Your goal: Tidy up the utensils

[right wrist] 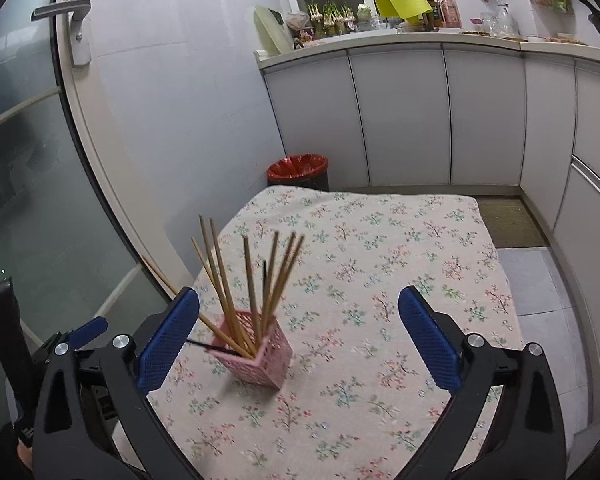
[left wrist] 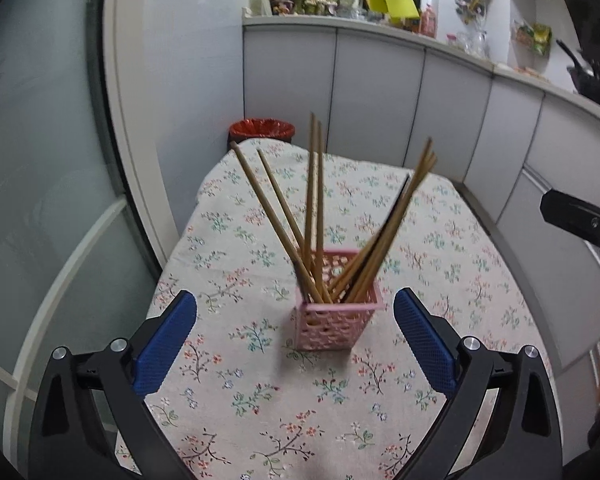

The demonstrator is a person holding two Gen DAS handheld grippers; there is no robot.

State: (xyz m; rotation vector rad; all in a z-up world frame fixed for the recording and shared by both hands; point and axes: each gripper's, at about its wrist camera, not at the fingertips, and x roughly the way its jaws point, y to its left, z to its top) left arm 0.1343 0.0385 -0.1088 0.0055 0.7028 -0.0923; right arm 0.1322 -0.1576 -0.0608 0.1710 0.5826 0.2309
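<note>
While both grippers' fingers (left wrist: 424, 344) gape wide and empty, one pink basket (left wrist: 334, 320) holds about ten chopsticks (left wrist: 314, 208)

chopsticks (left wrist: 314, 216) in basket (left wrist: 332, 326) | basket on table (left wrist: 440, 240) | bin (left wrist: 262, 130) behind table
</note>
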